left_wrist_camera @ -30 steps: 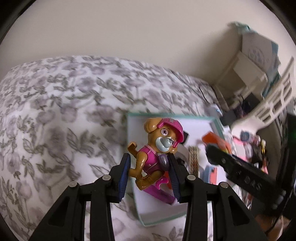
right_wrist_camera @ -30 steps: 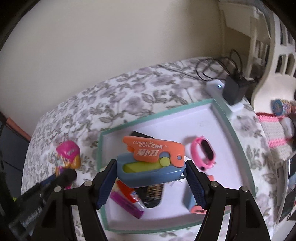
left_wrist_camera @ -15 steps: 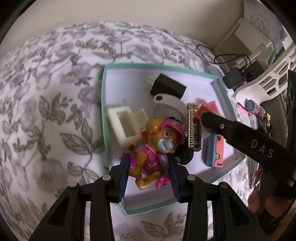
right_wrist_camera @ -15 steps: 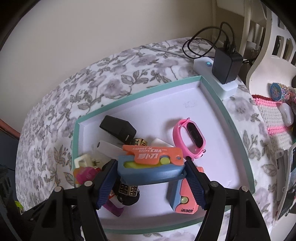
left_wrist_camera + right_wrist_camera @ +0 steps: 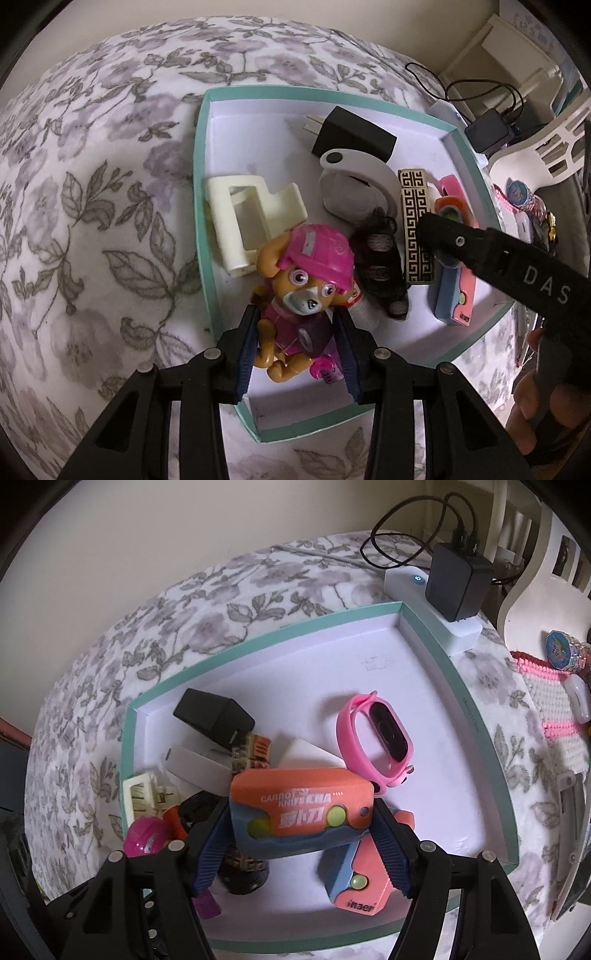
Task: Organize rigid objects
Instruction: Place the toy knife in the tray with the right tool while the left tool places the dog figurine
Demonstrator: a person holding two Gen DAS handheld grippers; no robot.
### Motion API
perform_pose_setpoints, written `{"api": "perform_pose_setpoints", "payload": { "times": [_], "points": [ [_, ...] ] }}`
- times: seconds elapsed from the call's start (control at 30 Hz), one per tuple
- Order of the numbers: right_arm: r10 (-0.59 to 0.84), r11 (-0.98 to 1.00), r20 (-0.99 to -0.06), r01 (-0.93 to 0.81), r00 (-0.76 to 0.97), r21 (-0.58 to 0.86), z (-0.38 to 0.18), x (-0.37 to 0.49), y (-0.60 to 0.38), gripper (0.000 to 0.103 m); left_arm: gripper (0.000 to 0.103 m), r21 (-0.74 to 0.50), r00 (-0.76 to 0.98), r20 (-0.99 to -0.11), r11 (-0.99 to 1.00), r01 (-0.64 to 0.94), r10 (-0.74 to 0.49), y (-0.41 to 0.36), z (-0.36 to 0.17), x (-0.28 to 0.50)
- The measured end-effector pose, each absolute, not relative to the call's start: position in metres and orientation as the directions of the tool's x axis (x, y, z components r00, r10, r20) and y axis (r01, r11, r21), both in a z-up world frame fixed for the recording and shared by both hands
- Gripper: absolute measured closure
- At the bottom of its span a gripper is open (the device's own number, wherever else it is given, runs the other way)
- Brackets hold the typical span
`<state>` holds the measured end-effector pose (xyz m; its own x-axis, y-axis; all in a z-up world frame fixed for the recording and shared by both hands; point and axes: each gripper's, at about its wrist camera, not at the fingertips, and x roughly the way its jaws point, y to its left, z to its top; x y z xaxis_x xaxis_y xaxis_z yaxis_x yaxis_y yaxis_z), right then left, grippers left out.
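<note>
My left gripper is shut on a toy pup with a pink helmet, held low over the near left part of the teal-rimmed box. My right gripper is shut on an orange and blue carrot knife toy, just above the box floor. A second orange and blue toy lies under it. Inside the box lie a black plug, a cream clip, a white holder, a patterned bar and a pink watch.
The box sits on a flowered bedspread. A white power strip with a black charger and cable touches the box's far right corner. A white chair and a pink-edged mat with small items stand to the right.
Both grippers have come down toward the box with their toys still held. The views tilted downward, so the box contents now fill the frames.
</note>
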<state>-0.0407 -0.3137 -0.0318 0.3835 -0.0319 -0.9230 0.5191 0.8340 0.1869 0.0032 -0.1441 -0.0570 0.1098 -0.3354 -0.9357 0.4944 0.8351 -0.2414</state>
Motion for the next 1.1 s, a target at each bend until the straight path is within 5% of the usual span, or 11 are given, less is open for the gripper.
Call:
{"api": "perform_pose_setpoints", "payload": {
  "times": [0.33, 0.57, 1.1],
  "points": [
    [-0.051, 0.848, -0.929, 0.507, 0.367, 0.154, -0.033, -0.039, -0.309, 0.027, 0.061, -0.237, 0.105, -0.938, 0.834, 0.499, -0.330, -0.147, -0.058, 0.004],
    [-0.061, 0.859, -0.934, 0.495, 0.352, 0.130, -0.032, -0.035, -0.308, 0.027, 0.050, -0.256, 0.121, -0.924, 0.823, 0.507, -0.362, -0.151, -0.047, 0.005],
    [-0.107, 0.866, -0.914, 0.489, 0.390, 0.108, -0.017, -0.036, -0.306, 0.020, 0.047, -0.201, 0.305, -0.889, 0.889, 0.411, -0.342, -0.121, -0.019, 0.029]
  ]
}}
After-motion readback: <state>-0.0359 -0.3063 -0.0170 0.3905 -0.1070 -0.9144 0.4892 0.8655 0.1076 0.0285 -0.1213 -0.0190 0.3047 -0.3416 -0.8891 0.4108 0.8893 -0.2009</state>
